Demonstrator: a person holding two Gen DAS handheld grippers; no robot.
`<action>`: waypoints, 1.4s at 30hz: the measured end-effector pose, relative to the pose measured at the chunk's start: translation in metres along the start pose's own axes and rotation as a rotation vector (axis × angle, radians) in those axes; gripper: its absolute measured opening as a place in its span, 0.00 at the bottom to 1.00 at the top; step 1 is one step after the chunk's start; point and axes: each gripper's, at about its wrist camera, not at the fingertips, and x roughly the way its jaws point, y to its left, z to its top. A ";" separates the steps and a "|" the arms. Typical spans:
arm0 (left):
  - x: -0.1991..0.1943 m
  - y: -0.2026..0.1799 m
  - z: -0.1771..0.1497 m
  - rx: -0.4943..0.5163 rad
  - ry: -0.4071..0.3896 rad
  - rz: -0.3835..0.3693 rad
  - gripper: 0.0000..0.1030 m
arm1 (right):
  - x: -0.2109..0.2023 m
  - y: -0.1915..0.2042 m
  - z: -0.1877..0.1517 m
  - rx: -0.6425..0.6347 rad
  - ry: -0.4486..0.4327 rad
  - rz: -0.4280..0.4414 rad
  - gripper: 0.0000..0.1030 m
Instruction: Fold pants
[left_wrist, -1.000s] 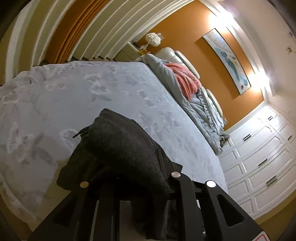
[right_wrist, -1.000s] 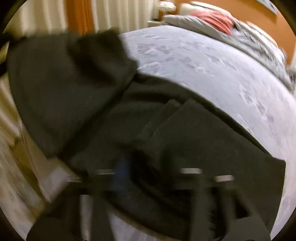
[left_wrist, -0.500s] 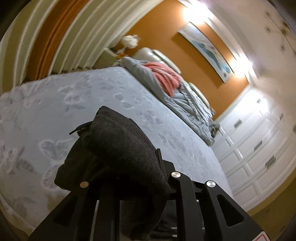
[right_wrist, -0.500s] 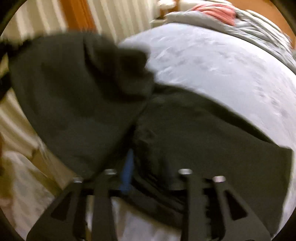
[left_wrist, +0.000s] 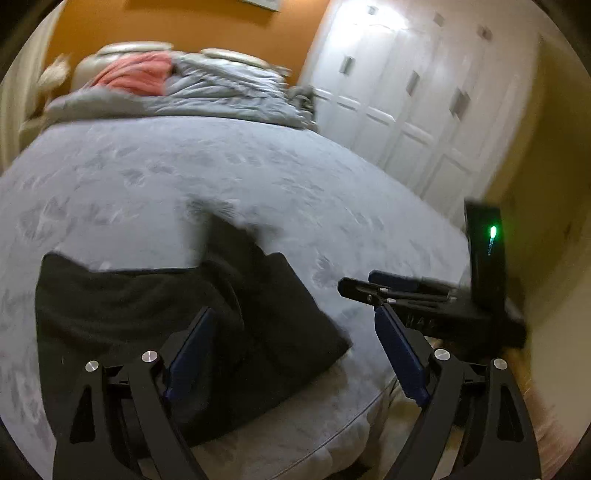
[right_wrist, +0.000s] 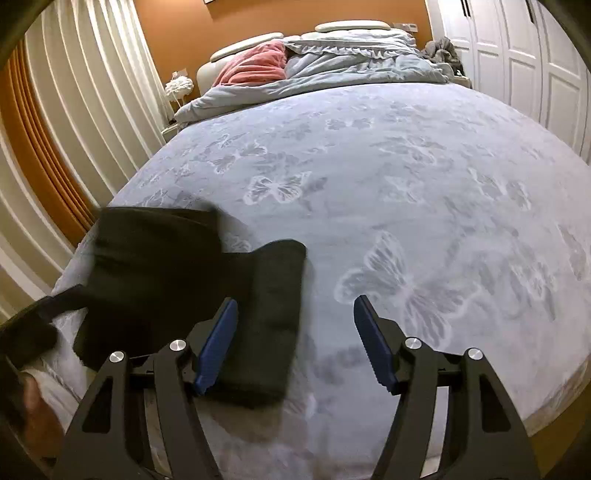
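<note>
A: Any writing?
B: Pale letters on the right gripper (left_wrist: 354, 286) body in the left view, too blurred to read.
A: Pants?
B: Dark charcoal pants (right_wrist: 192, 288), folded into a thick bundle, lying on the bed (right_wrist: 406, 166) with its butterfly-print cover, at 9 o'clock in the right view.
A: Fingers?
B: Left gripper (left_wrist: 291, 350) spread wide, holding nothing; right spread too, empty.

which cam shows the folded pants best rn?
Right wrist: the pants lie sharp on the bed, folded edges readable, though the near edge is cut by the gripper. Left wrist shows the pants whole but motion-blurred, the far edge smeared.
</note>
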 end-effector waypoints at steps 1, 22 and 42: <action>-0.004 -0.002 0.001 0.009 -0.029 -0.001 0.83 | -0.001 -0.001 -0.002 0.001 0.011 0.024 0.61; -0.091 0.184 -0.002 -0.599 -0.234 0.292 0.85 | 0.057 0.054 0.016 -0.154 0.120 0.060 0.32; -0.018 0.139 -0.041 -0.303 0.080 0.504 0.85 | 0.073 0.049 0.044 -0.009 0.104 0.052 0.36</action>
